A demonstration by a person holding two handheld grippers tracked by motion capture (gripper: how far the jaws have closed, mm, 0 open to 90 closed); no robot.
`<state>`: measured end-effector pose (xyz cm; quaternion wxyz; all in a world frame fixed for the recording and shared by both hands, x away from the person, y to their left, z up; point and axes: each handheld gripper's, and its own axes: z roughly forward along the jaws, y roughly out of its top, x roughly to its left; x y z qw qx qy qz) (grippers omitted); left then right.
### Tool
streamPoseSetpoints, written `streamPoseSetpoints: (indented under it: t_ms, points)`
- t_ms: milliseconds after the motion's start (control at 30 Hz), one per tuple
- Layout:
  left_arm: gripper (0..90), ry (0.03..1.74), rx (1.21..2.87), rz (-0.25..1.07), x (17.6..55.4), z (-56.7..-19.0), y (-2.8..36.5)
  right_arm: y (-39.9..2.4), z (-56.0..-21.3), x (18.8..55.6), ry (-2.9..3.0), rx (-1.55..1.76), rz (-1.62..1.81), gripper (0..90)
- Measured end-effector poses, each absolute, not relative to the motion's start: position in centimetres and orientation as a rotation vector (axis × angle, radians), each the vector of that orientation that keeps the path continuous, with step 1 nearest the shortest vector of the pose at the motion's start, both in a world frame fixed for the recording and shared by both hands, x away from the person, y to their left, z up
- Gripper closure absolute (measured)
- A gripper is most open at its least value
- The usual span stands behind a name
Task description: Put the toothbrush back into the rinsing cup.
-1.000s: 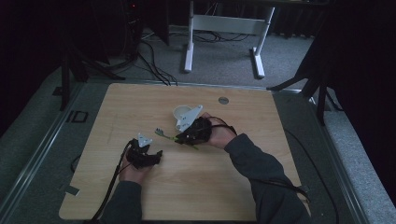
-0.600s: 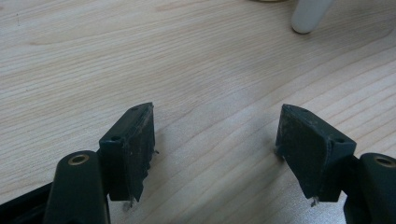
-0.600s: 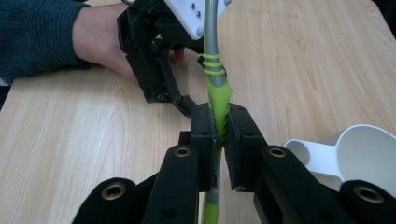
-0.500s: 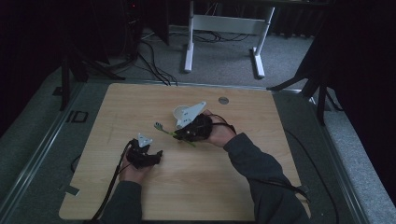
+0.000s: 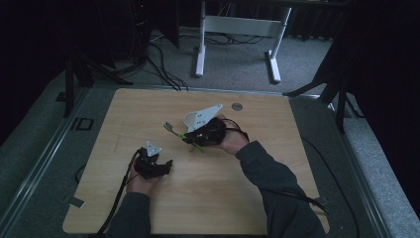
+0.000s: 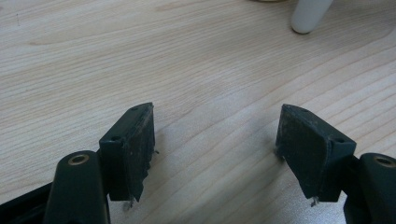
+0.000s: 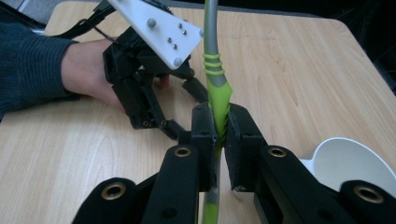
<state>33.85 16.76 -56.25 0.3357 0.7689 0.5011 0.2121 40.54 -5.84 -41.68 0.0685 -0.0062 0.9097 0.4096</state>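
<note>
Right gripper (image 7: 219,135) was clamped tight on a green-handled fork (image 7: 217,100) mid-frame, white bowl (image 7: 348,161) lower right; left gripper (image 6: 215,140) gaped wide over bare table (image 6: 140,56).

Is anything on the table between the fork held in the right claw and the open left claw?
Nothing visible. The right claw is shut on the green-handled fork. The left claw stands open nearer the person, with bare wooden table between them. The white bowl sits behind the right claw.

Pale wood-grain table (image 5: 247,198); black grippers (image 7: 218,135); lime-green and grey fork handle (image 7: 215,79); white cup (image 7: 348,161); dark sleeve (image 5: 275,183).
</note>
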Motion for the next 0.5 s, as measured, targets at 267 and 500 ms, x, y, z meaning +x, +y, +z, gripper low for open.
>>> streamPoseSetpoints:
  t_ms: [267, 500]
  points:
    - [29.3, 1.307, 2.005, 0.553, 33.85, -56.26, 16.76, -5.81, -41.73, 40.80, 2.727, 0.004, 1.248, 82.5]
    - [29.3, 1.307, 2.006, 0.553, 33.85, -56.26, 16.76, -5.74, -41.81, 40.93, 2.713, 0.025, 1.279, 82.5]
